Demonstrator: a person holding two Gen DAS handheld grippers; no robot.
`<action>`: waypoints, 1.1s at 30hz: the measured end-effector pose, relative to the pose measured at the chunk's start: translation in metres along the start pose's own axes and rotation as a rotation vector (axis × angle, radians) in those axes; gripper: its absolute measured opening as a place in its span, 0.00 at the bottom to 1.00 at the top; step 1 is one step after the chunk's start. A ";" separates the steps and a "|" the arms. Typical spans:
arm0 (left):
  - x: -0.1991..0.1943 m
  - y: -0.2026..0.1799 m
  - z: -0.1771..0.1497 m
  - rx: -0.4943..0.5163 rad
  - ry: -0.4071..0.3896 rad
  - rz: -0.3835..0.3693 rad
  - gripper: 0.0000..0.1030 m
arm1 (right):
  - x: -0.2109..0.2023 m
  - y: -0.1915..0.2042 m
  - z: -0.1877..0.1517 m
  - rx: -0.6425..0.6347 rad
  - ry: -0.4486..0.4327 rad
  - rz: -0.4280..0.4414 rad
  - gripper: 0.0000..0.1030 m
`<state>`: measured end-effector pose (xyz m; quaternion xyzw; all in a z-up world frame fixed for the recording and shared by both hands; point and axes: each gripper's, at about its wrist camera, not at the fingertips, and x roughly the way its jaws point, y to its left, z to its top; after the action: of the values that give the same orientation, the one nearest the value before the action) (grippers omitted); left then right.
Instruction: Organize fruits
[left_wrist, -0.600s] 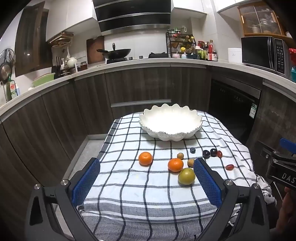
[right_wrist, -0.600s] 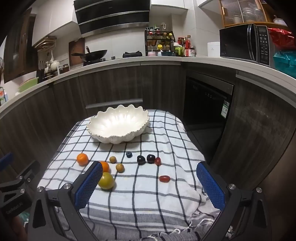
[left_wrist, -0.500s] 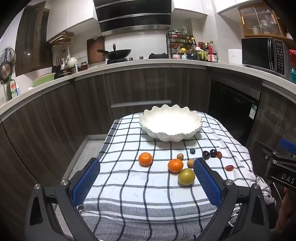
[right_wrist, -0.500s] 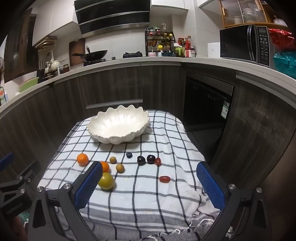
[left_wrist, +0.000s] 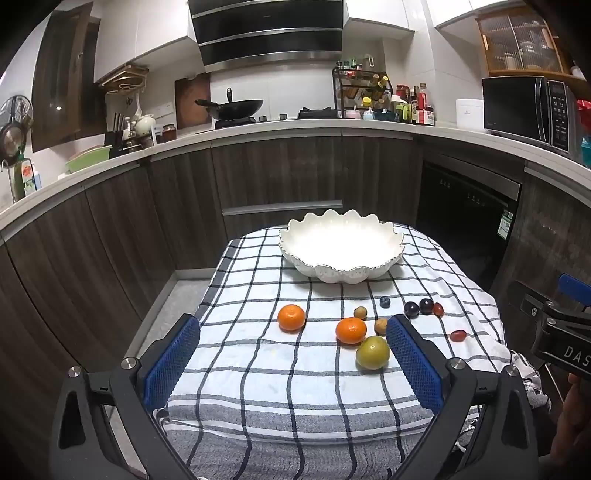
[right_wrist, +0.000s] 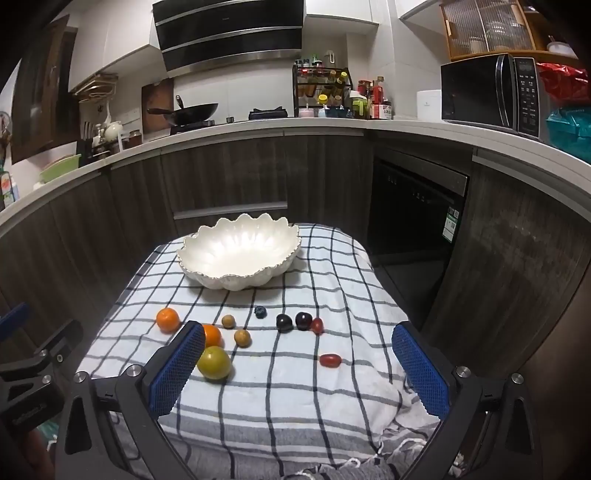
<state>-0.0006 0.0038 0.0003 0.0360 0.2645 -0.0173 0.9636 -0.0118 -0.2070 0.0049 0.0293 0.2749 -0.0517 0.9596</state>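
A white scalloped bowl (left_wrist: 340, 251) (right_wrist: 240, 251) stands empty at the far end of a checked cloth (left_wrist: 258, 354). In front of it lie two oranges (left_wrist: 291, 317) (left_wrist: 351, 330), a yellow-green fruit (left_wrist: 373, 352) (right_wrist: 214, 363), two small brown fruits (right_wrist: 242, 338), a blueberry (right_wrist: 260, 312), two dark plums (right_wrist: 284, 322) and small red tomatoes (right_wrist: 330, 360). My left gripper (left_wrist: 291, 354) hovers open over the near cloth, nothing between its blue pads. My right gripper (right_wrist: 297, 363) is open too, above the near right part of the cloth.
The small table stands in a kitchen with dark wood cabinets (left_wrist: 295, 173) behind it and a dishwasher (left_wrist: 465, 206) to the right. The counter holds a wok (left_wrist: 231, 107), a spice rack (left_wrist: 364, 96) and a microwave (left_wrist: 528, 107). Floor (left_wrist: 177, 295) shows left of the table.
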 end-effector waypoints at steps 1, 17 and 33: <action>0.000 0.000 0.000 0.000 0.000 0.000 1.00 | 0.000 0.000 -0.001 -0.001 -0.002 -0.001 1.00; -0.005 0.002 0.001 -0.001 -0.004 0.001 1.00 | -0.001 -0.001 -0.001 -0.008 -0.015 0.006 1.00; -0.004 0.002 0.000 -0.001 -0.005 0.003 1.00 | -0.002 -0.001 -0.001 -0.009 -0.018 0.005 1.00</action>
<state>-0.0041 0.0054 0.0028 0.0357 0.2618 -0.0160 0.9643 -0.0141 -0.2075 0.0046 0.0255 0.2665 -0.0482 0.9623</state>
